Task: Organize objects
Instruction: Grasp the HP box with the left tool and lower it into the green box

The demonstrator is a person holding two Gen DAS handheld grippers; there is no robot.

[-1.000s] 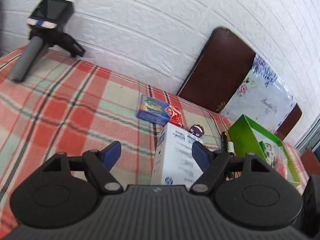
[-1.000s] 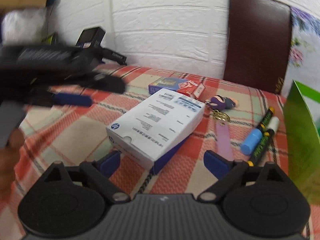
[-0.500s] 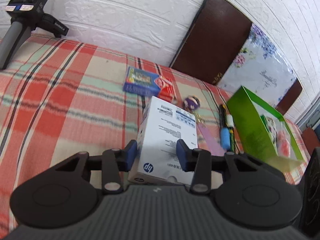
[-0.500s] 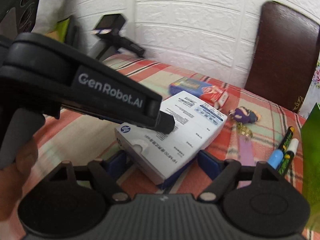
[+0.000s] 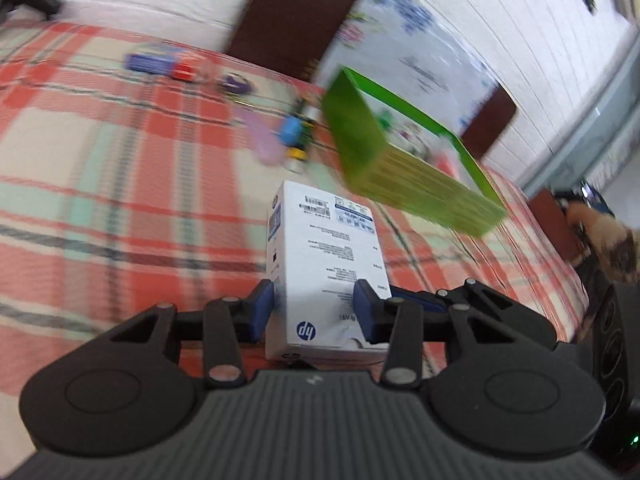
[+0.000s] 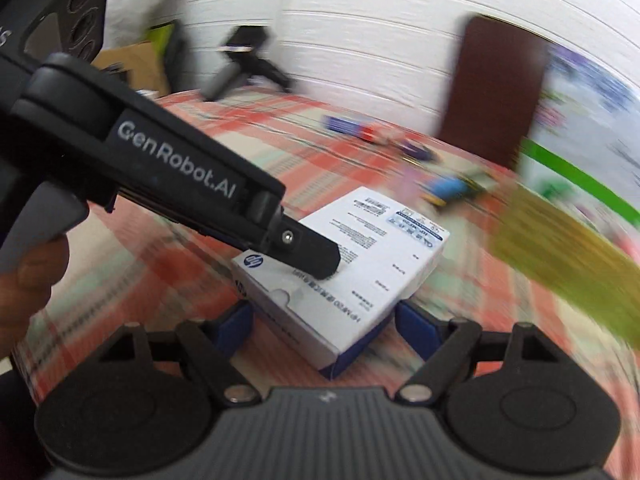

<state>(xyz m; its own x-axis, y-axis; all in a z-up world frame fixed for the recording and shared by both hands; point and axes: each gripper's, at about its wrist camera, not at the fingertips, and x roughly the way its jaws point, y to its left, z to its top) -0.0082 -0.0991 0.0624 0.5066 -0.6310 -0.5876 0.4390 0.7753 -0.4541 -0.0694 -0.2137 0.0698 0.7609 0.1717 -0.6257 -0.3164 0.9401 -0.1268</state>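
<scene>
- The white box point(image 5: 326, 264) looks like smooth printed cardboard with a slight sheen.
- The tablecloth point(image 5: 100, 184) is woven plaid cloth, matt.
- The green box point(image 5: 400, 172) looks like thin card.
- The left gripper point(image 5: 314, 312) has matt black plastic arms, blue pads point(image 5: 262, 312) and shiny metal pins.
- The wall point(image 6: 360, 32) is white-painted, ridged.

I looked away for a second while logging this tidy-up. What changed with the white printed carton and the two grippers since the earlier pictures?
Both grippers closed in on the white printed carton: the left gripper now clamps its narrow sides, the right gripper brackets its wider end. The carton has swung toward the green open box. The markers and small blue-and-red box stayed on the plaid tablecloth.
</scene>
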